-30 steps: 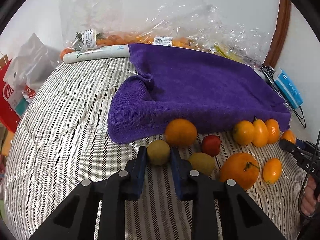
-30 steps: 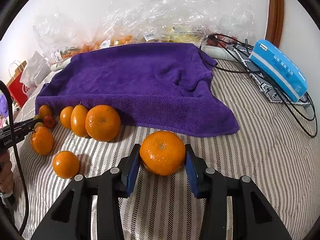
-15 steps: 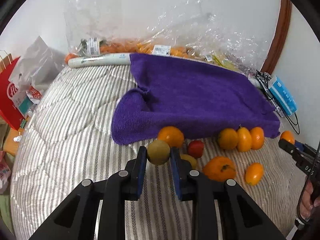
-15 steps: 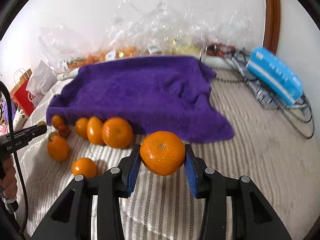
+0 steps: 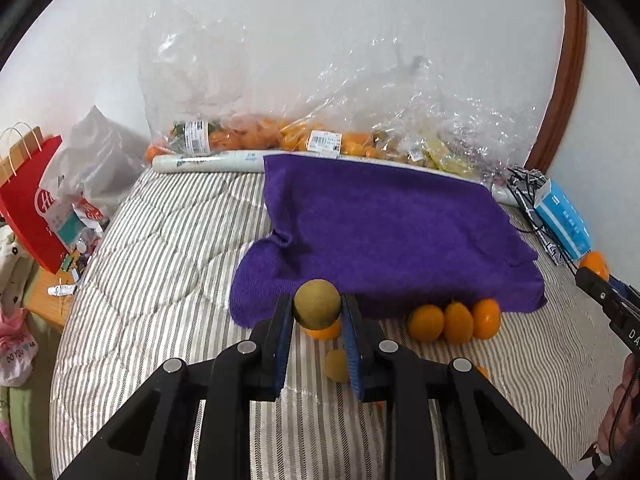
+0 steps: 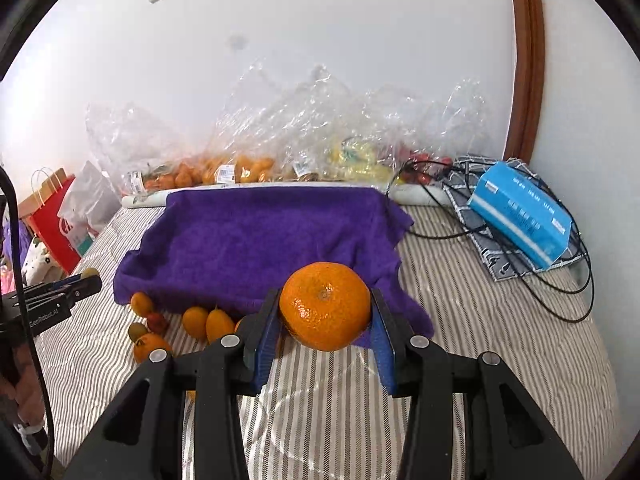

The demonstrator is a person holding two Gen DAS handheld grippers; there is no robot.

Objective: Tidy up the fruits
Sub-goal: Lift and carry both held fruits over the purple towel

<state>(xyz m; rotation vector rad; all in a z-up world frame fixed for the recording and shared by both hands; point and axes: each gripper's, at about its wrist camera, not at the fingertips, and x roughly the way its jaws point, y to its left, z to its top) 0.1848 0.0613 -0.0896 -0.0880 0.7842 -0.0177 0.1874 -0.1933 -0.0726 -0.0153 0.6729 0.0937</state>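
Purple towel (image 6: pixel 264 240), orange mandarin (image 6: pixel 325 306), grey-striped quilt (image 6: pixel 500 340).

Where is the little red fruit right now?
In the right wrist view, the small red fruit lies on the striped bedcover lower left, just before the purple towel.

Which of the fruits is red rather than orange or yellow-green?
The small red fruit on the striped bedding, at the purple towel's front edge beside a yellow-green fruit. The others are orange or yellow-green.
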